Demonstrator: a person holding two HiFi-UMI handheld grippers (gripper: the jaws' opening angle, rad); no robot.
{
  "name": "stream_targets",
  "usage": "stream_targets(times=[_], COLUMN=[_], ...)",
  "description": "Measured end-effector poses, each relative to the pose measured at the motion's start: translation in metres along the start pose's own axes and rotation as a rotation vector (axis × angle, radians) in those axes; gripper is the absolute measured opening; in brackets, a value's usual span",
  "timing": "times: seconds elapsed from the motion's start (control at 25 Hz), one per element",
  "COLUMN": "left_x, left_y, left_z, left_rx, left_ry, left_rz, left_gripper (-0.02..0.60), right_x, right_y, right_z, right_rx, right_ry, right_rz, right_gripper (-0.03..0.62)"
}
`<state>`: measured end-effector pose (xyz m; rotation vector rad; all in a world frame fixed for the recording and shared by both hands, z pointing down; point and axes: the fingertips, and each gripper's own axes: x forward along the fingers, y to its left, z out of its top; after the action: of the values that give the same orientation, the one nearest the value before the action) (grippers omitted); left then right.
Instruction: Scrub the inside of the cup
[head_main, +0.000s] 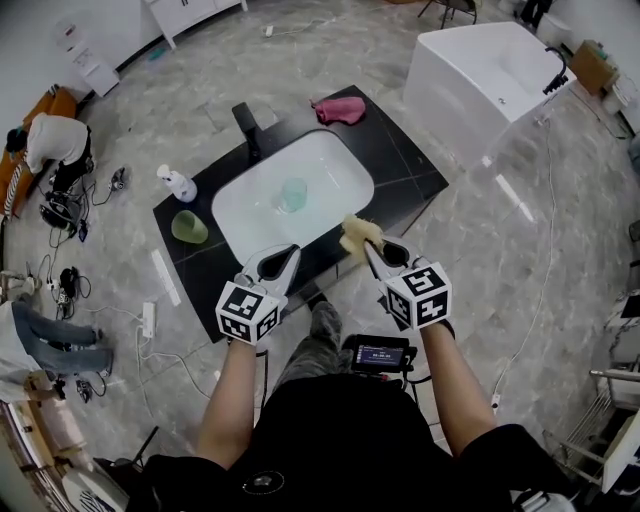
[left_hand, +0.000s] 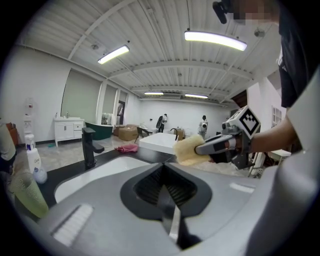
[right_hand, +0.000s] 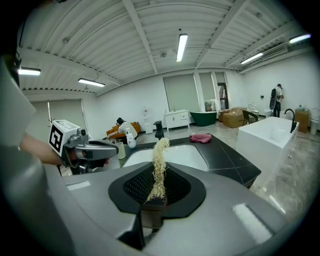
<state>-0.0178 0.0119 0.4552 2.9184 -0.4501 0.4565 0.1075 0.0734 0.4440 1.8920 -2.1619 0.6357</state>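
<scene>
A clear bluish cup (head_main: 292, 194) stands upright in the white sink basin (head_main: 340, 165); neither gripper view shows it. My left gripper (head_main: 287, 254) hovers over the counter's near edge, shut with nothing between its jaws, as the left gripper view (left_hand: 167, 200) confirms. To its right, my right gripper (head_main: 371, 248) is shut on a yellow fibrous sponge (head_main: 358, 235). That sponge (right_hand: 159, 160) sticks up from the closed jaws in the right gripper view (right_hand: 157, 192). Both grippers are on the near side of the basin, apart from the cup.
The black counter (head_main: 400, 150) carries a black faucet (head_main: 248, 125), a white soap bottle (head_main: 177, 184), a green cup (head_main: 189, 228) and a pink cloth (head_main: 341, 110). A white bathtub (head_main: 490, 80) stands at the right. Cables and a seated person (head_main: 55, 145) are at the left.
</scene>
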Motion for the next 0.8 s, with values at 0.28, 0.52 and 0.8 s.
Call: stream_targets(times=[0.28,0.52,0.8], left_x=[0.054,0.081,0.096], left_y=[0.057,0.110,0.144], left_z=[0.016,0.035,0.020], left_rx=[-0.064,-0.108,-0.126], left_ry=[-0.020,-0.054,-0.011], left_rz=[0.012,0.027,0.052], left_gripper=[0.000,0.000,0.000], right_x=[0.053,0.112,0.160], right_y=[-0.039,-0.051,-0.049], right_z=[0.038,0.076,0.092], right_rx=[-0.033,-0.072,-0.138], right_ry=[0.019,0.045,0.115], right_rz=[-0.003,0.025,0.077], right_gripper=[0.044,0.044,0.044])
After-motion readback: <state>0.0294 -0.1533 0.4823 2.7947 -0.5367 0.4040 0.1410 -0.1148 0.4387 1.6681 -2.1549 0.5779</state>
